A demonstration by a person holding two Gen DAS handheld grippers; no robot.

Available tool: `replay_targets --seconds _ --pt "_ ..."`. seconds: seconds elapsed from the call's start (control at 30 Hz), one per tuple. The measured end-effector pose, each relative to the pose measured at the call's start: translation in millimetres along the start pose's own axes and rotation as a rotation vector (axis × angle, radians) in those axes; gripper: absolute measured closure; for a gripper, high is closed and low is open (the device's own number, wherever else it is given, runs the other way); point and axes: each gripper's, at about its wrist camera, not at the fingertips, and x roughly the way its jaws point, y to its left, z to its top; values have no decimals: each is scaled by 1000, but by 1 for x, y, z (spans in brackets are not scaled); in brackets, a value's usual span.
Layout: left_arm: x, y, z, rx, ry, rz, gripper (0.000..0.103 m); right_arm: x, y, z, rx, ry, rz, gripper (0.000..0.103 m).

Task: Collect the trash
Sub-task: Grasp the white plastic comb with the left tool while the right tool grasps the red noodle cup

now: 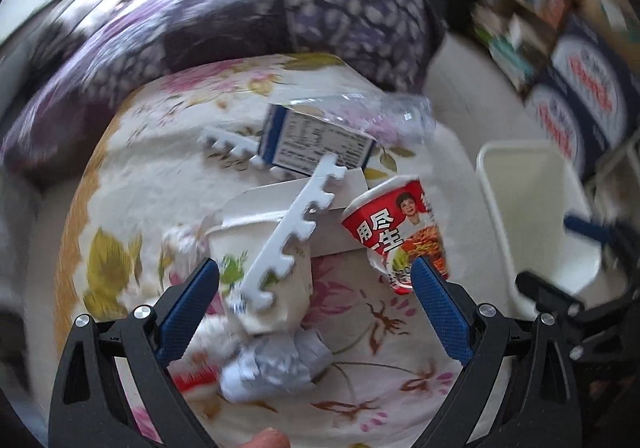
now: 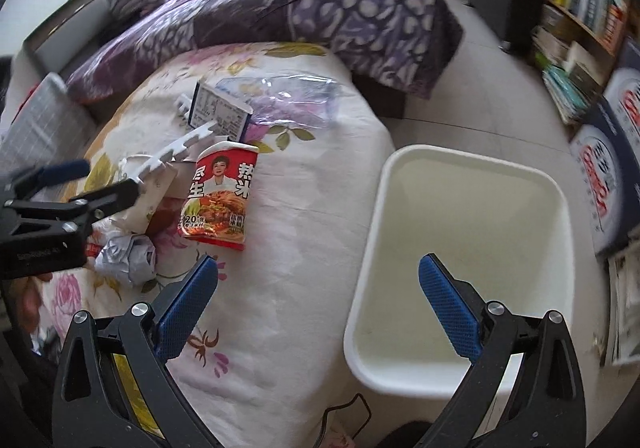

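Observation:
Trash lies on a floral bedspread (image 1: pixel 132 176): a red crushed noodle cup (image 1: pixel 400 224), a white paper cup (image 1: pixel 260 248) with a white notched plastic strip (image 1: pixel 296 224) across it, a blue-and-white carton (image 1: pixel 316 144), clear plastic wrap (image 1: pixel 400 112) and a crumpled grey paper ball (image 1: pixel 276 364). My left gripper (image 1: pixel 316 300) is open, hovering above the paper cup and paper ball. My right gripper (image 2: pixel 318 300) is open and empty, between the bed edge and the white bin (image 2: pixel 472 248). The red cup (image 2: pixel 220 196) and left gripper (image 2: pixel 96 184) show in the right wrist view.
The white bin (image 1: pixel 532 216) stands on the tiled floor right of the bed. A purple patterned quilt (image 2: pixel 320 4) lies at the back of the bed. Bookshelves (image 2: pixel 584 20) and blue boxes (image 2: pixel 608 168) line the right side.

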Motion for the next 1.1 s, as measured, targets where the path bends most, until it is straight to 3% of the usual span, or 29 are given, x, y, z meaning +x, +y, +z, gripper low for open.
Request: replay_targets --seconds 0.1,0.17,0.4,0.57,0.63,0.7,1.1 --pt "16 0 3 91 57 33 12 13 -6 8 29 18 88 7" --pt "28 5 4 97 95 6 29 21 -13 12 74 31 146 7" --pt "49 14 0 102 143 -27 45 40 -24 26 236 54 250 7" --pt "41 31 0 50 132 -91 82 56 -7 35 251 89 295 7" --pt "36 38 -1 25 123 -95 83 61 2 36 247 100 299 7" --pt "34 45 -1 4 113 -92 92 66 11 37 233 108 299 7" --pt "-4 87 10 -186 -25 -87 93 91 60 37 165 130 245 7"
